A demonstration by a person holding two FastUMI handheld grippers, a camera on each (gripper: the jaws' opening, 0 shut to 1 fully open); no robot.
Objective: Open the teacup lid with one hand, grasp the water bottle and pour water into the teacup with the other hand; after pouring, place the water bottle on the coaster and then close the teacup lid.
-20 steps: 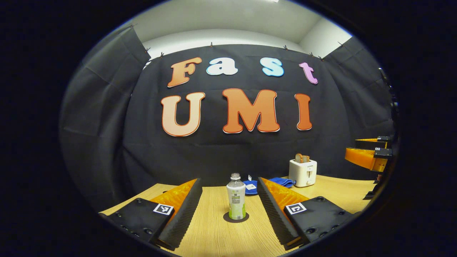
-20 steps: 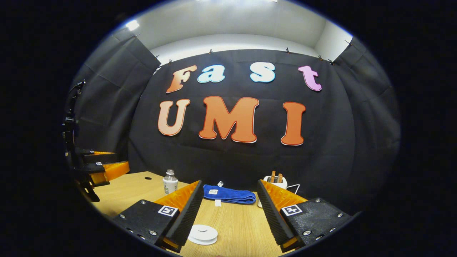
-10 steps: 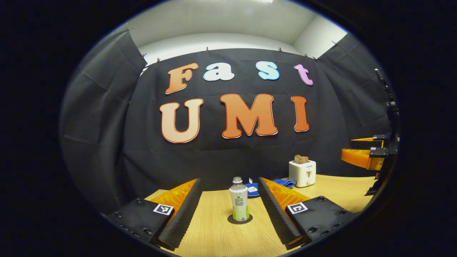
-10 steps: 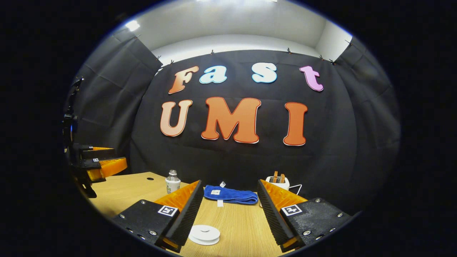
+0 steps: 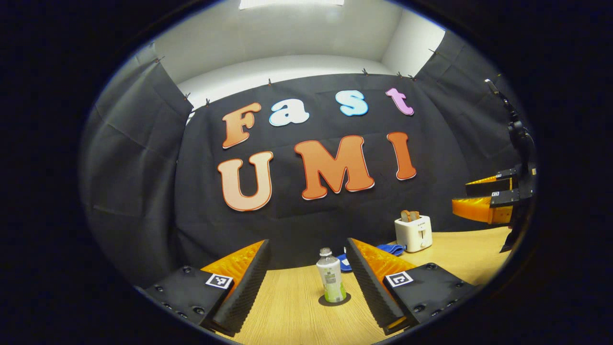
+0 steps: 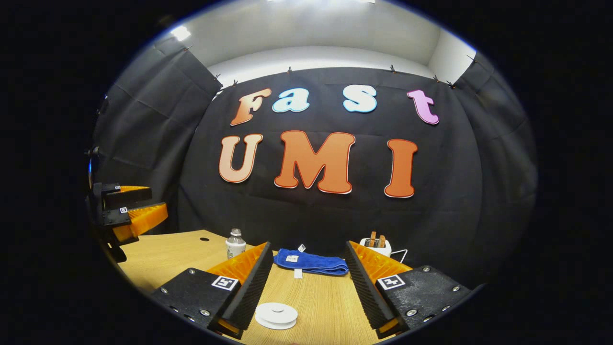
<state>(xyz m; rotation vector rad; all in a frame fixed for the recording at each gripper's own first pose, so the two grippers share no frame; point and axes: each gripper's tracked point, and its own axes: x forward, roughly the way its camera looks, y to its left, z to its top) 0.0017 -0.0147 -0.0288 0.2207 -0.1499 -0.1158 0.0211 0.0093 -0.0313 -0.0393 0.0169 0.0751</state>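
1. Looking along my left gripper (image 5: 307,282), I see its fingers spread wide apart, holding nothing, above the wooden table (image 5: 287,316).
2. Between them, farther off, the water bottle (image 5: 331,282) stands upright on the dark coaster (image 5: 334,300).
3. Right of it I see a blue towel (image 5: 393,248), then a white toaster (image 5: 413,233) with bread in its slots.
4. In the right gripper view, my right gripper (image 6: 306,285) is also spread open and empty.
5. The white teacup lid (image 6: 276,315) sits low beside its left finger; I cannot make out the cup beneath.
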